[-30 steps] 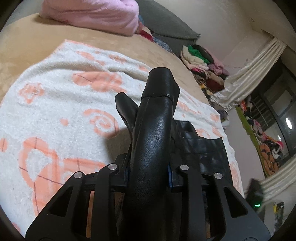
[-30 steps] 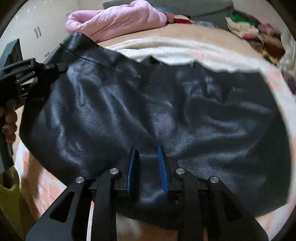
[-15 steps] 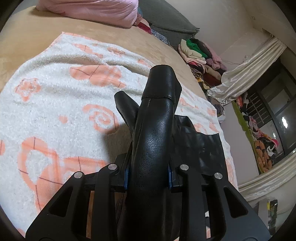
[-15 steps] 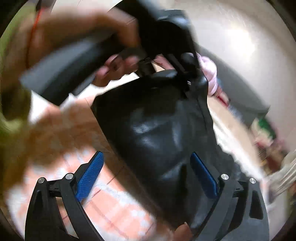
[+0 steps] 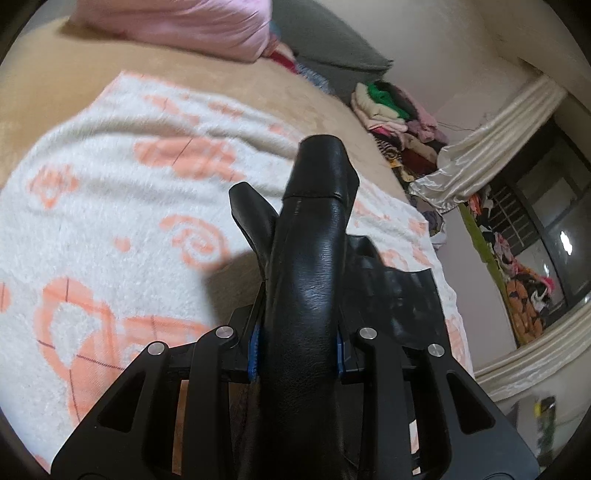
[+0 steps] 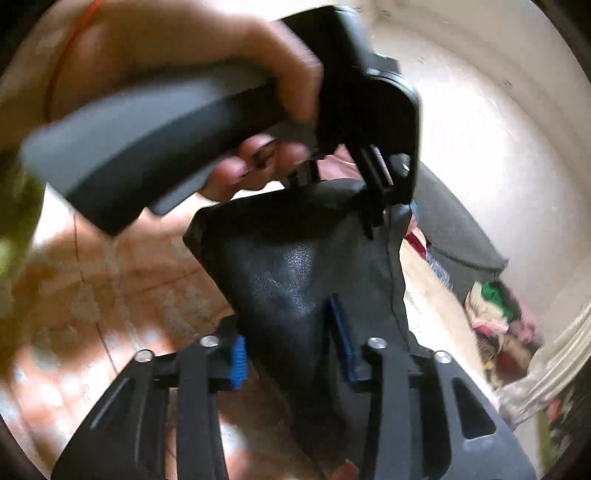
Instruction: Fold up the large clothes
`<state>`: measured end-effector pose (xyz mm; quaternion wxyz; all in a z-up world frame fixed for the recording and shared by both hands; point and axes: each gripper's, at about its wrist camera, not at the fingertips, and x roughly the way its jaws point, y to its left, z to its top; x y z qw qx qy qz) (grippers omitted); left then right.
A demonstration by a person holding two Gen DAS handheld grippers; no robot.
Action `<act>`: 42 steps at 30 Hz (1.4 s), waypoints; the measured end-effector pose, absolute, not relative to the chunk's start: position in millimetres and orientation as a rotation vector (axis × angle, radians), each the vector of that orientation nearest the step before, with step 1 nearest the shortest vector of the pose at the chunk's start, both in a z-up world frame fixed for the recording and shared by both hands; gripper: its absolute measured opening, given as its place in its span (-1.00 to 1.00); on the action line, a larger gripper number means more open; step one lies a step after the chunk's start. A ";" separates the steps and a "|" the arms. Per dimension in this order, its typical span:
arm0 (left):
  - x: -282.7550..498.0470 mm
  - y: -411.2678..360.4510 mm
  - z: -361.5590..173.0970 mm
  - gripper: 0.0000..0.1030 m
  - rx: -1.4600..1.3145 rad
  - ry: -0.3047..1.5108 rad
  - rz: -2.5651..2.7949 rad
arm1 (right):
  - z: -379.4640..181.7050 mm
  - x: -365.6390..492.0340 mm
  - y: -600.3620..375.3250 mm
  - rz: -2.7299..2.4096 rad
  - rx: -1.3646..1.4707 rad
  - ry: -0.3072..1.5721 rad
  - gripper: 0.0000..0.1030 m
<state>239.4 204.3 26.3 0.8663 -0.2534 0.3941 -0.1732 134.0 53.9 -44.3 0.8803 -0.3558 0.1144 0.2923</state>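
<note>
Left tongs (image 5: 297,354) clenched on black leather garment (image 5: 310,266) — fold juts ahead past the pads. Right tongs (image 6: 291,350) closing — garment hangs between them.

Dim warm indoor light, strong fisheye bending with dark corners, right wrist view motion-blurred, left wrist view sharper.

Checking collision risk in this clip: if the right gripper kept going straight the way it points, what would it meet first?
Probably the black leather garment already between its closing jaws; beyond that, the left gripper and the hand holding it. Depth is unclear.

Glossy black garment (image 5: 310,280), white towel (image 5: 110,229) with orange swirls, possibly pink bedding (image 5: 177,22)
</note>
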 end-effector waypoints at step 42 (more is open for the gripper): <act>262.8 -107.8 97.3 -0.21 -0.166 0.897 -0.516 | -0.7 156.6 -223.8 0.424 0.017 0.428 -0.60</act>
